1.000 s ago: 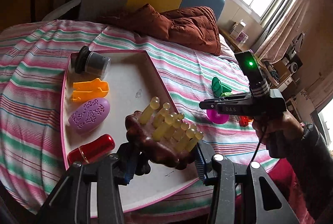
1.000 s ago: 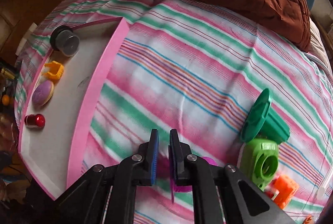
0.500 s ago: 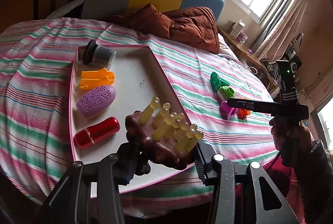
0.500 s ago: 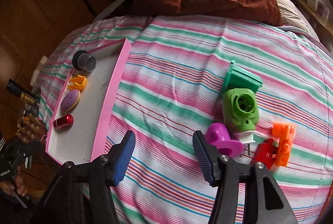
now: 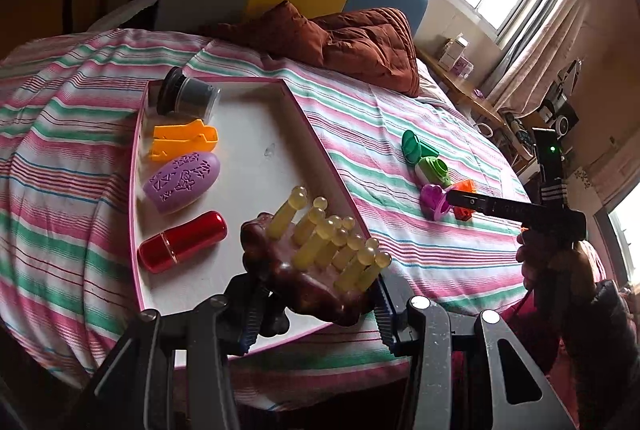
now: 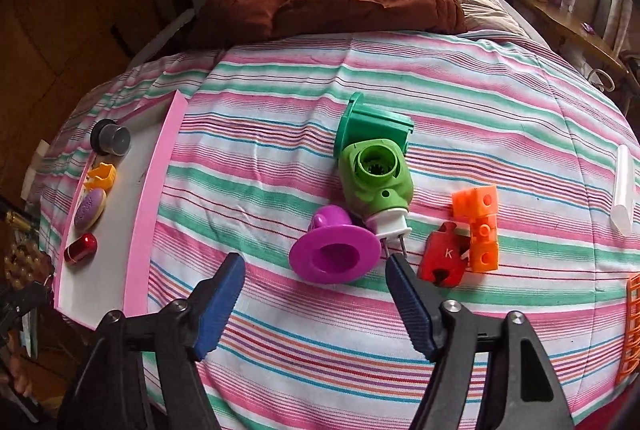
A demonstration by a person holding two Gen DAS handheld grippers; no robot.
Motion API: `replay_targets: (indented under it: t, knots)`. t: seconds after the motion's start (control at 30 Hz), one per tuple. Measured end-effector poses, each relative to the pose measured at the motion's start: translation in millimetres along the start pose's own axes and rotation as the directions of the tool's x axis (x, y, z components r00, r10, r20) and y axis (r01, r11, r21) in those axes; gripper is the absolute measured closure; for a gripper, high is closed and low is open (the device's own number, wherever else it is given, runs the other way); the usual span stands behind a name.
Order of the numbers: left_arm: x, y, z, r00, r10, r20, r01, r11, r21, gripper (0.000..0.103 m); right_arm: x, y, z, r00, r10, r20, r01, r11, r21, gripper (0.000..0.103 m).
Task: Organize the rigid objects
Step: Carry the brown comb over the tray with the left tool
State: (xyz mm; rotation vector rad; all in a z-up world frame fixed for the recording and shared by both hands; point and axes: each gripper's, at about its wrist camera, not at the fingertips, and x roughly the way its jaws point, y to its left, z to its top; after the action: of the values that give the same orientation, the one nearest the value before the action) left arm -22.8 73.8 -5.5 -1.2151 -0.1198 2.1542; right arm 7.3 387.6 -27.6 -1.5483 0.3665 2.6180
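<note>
Two tools work over a striped bed, where a person is sorting hard plastic items into a pink-rimmed tray (image 5: 136,166). The right tool (image 6: 316,294) has just been opening: a second ago its jaws were pressed together around the edge of the purple cup (image 6: 334,250), and now they stand spread with nothing between them, poised just short of that cup. The cup lies on its side on the bedspread, touching the light green plug-in piece (image 6: 376,178), with a darker green part (image 6: 374,128) behind and orange blocks (image 6: 478,226) and a red tile (image 6: 444,258) to the right. It has been let go outside the tray, so the piece is not yet put away; the wider spread suggests a fresh grip is being lined up.

The left tool (image 5: 316,310) is pinching a brown massager (image 5: 304,270) with yellow pegs, held over the tray's near corner and unmoved over the same second. In the tray lie a grey jar (image 5: 188,98), an orange clip (image 5: 184,142), a purple oval (image 5: 182,182) and a red cylinder (image 5: 182,242). The massager looks ready to be set down beside them, while five loose pieces remain on the bed for the right hand (image 5: 552,258).
</note>
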Motion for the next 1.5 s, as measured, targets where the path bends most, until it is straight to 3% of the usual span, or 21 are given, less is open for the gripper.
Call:
replay_targets:
  t: [0.17, 0.23, 0.27, 0.57, 1.0, 1.3, 1.5]
  knots:
    - [-1, -1, -3, 1.000, 0.008, -0.005, -0.008, 1.000, 0.005, 0.056, 29, 5, 7, 0.996, -0.077, -0.042, 0.076, 0.996, -0.040, 0.024]
    - [-1, -1, -3, 1.000, 0.013, -0.006, -0.013, 1.000, 0.007, 0.056, 35, 7, 6, 0.996, -0.072, -0.050, 0.070, 0.996, -0.050, 0.043]
    - [-1, -1, -3, 1.000, 0.015, -0.008, -0.015, 1.000, 0.006, 0.056, 35, 9, 5, 0.996, -0.072, -0.044, 0.069, 0.996, -0.063, 0.044]
    - [11, -7, -6, 0.998, 0.038, -0.042, -0.037, 0.999, 0.021, 0.056, 35, 20, 0, 0.999, -0.030, -0.033, 0.027, 0.994, -0.107, 0.044]
    - [18, -13, 2, 0.995, 0.094, -0.040, -0.092, 0.995, 0.049, 0.056, 37, 15, 5, 0.996, -0.081, -0.024, 0.078, 0.991, -0.113, 0.044]
    - [19, -18, 6, 0.986, 0.169, -0.010, -0.167, 0.979, 0.112, 0.056, 36, 15, 5, 0.996, -0.087, -0.024, 0.084, 0.989, -0.120, 0.044]
    - [22, -20, 12, 0.984, 0.180, -0.002, -0.178, 0.975, 0.131, 0.056, 36, 14, 6, 0.996, -0.086, -0.025, 0.082, 0.990, -0.117, 0.044]
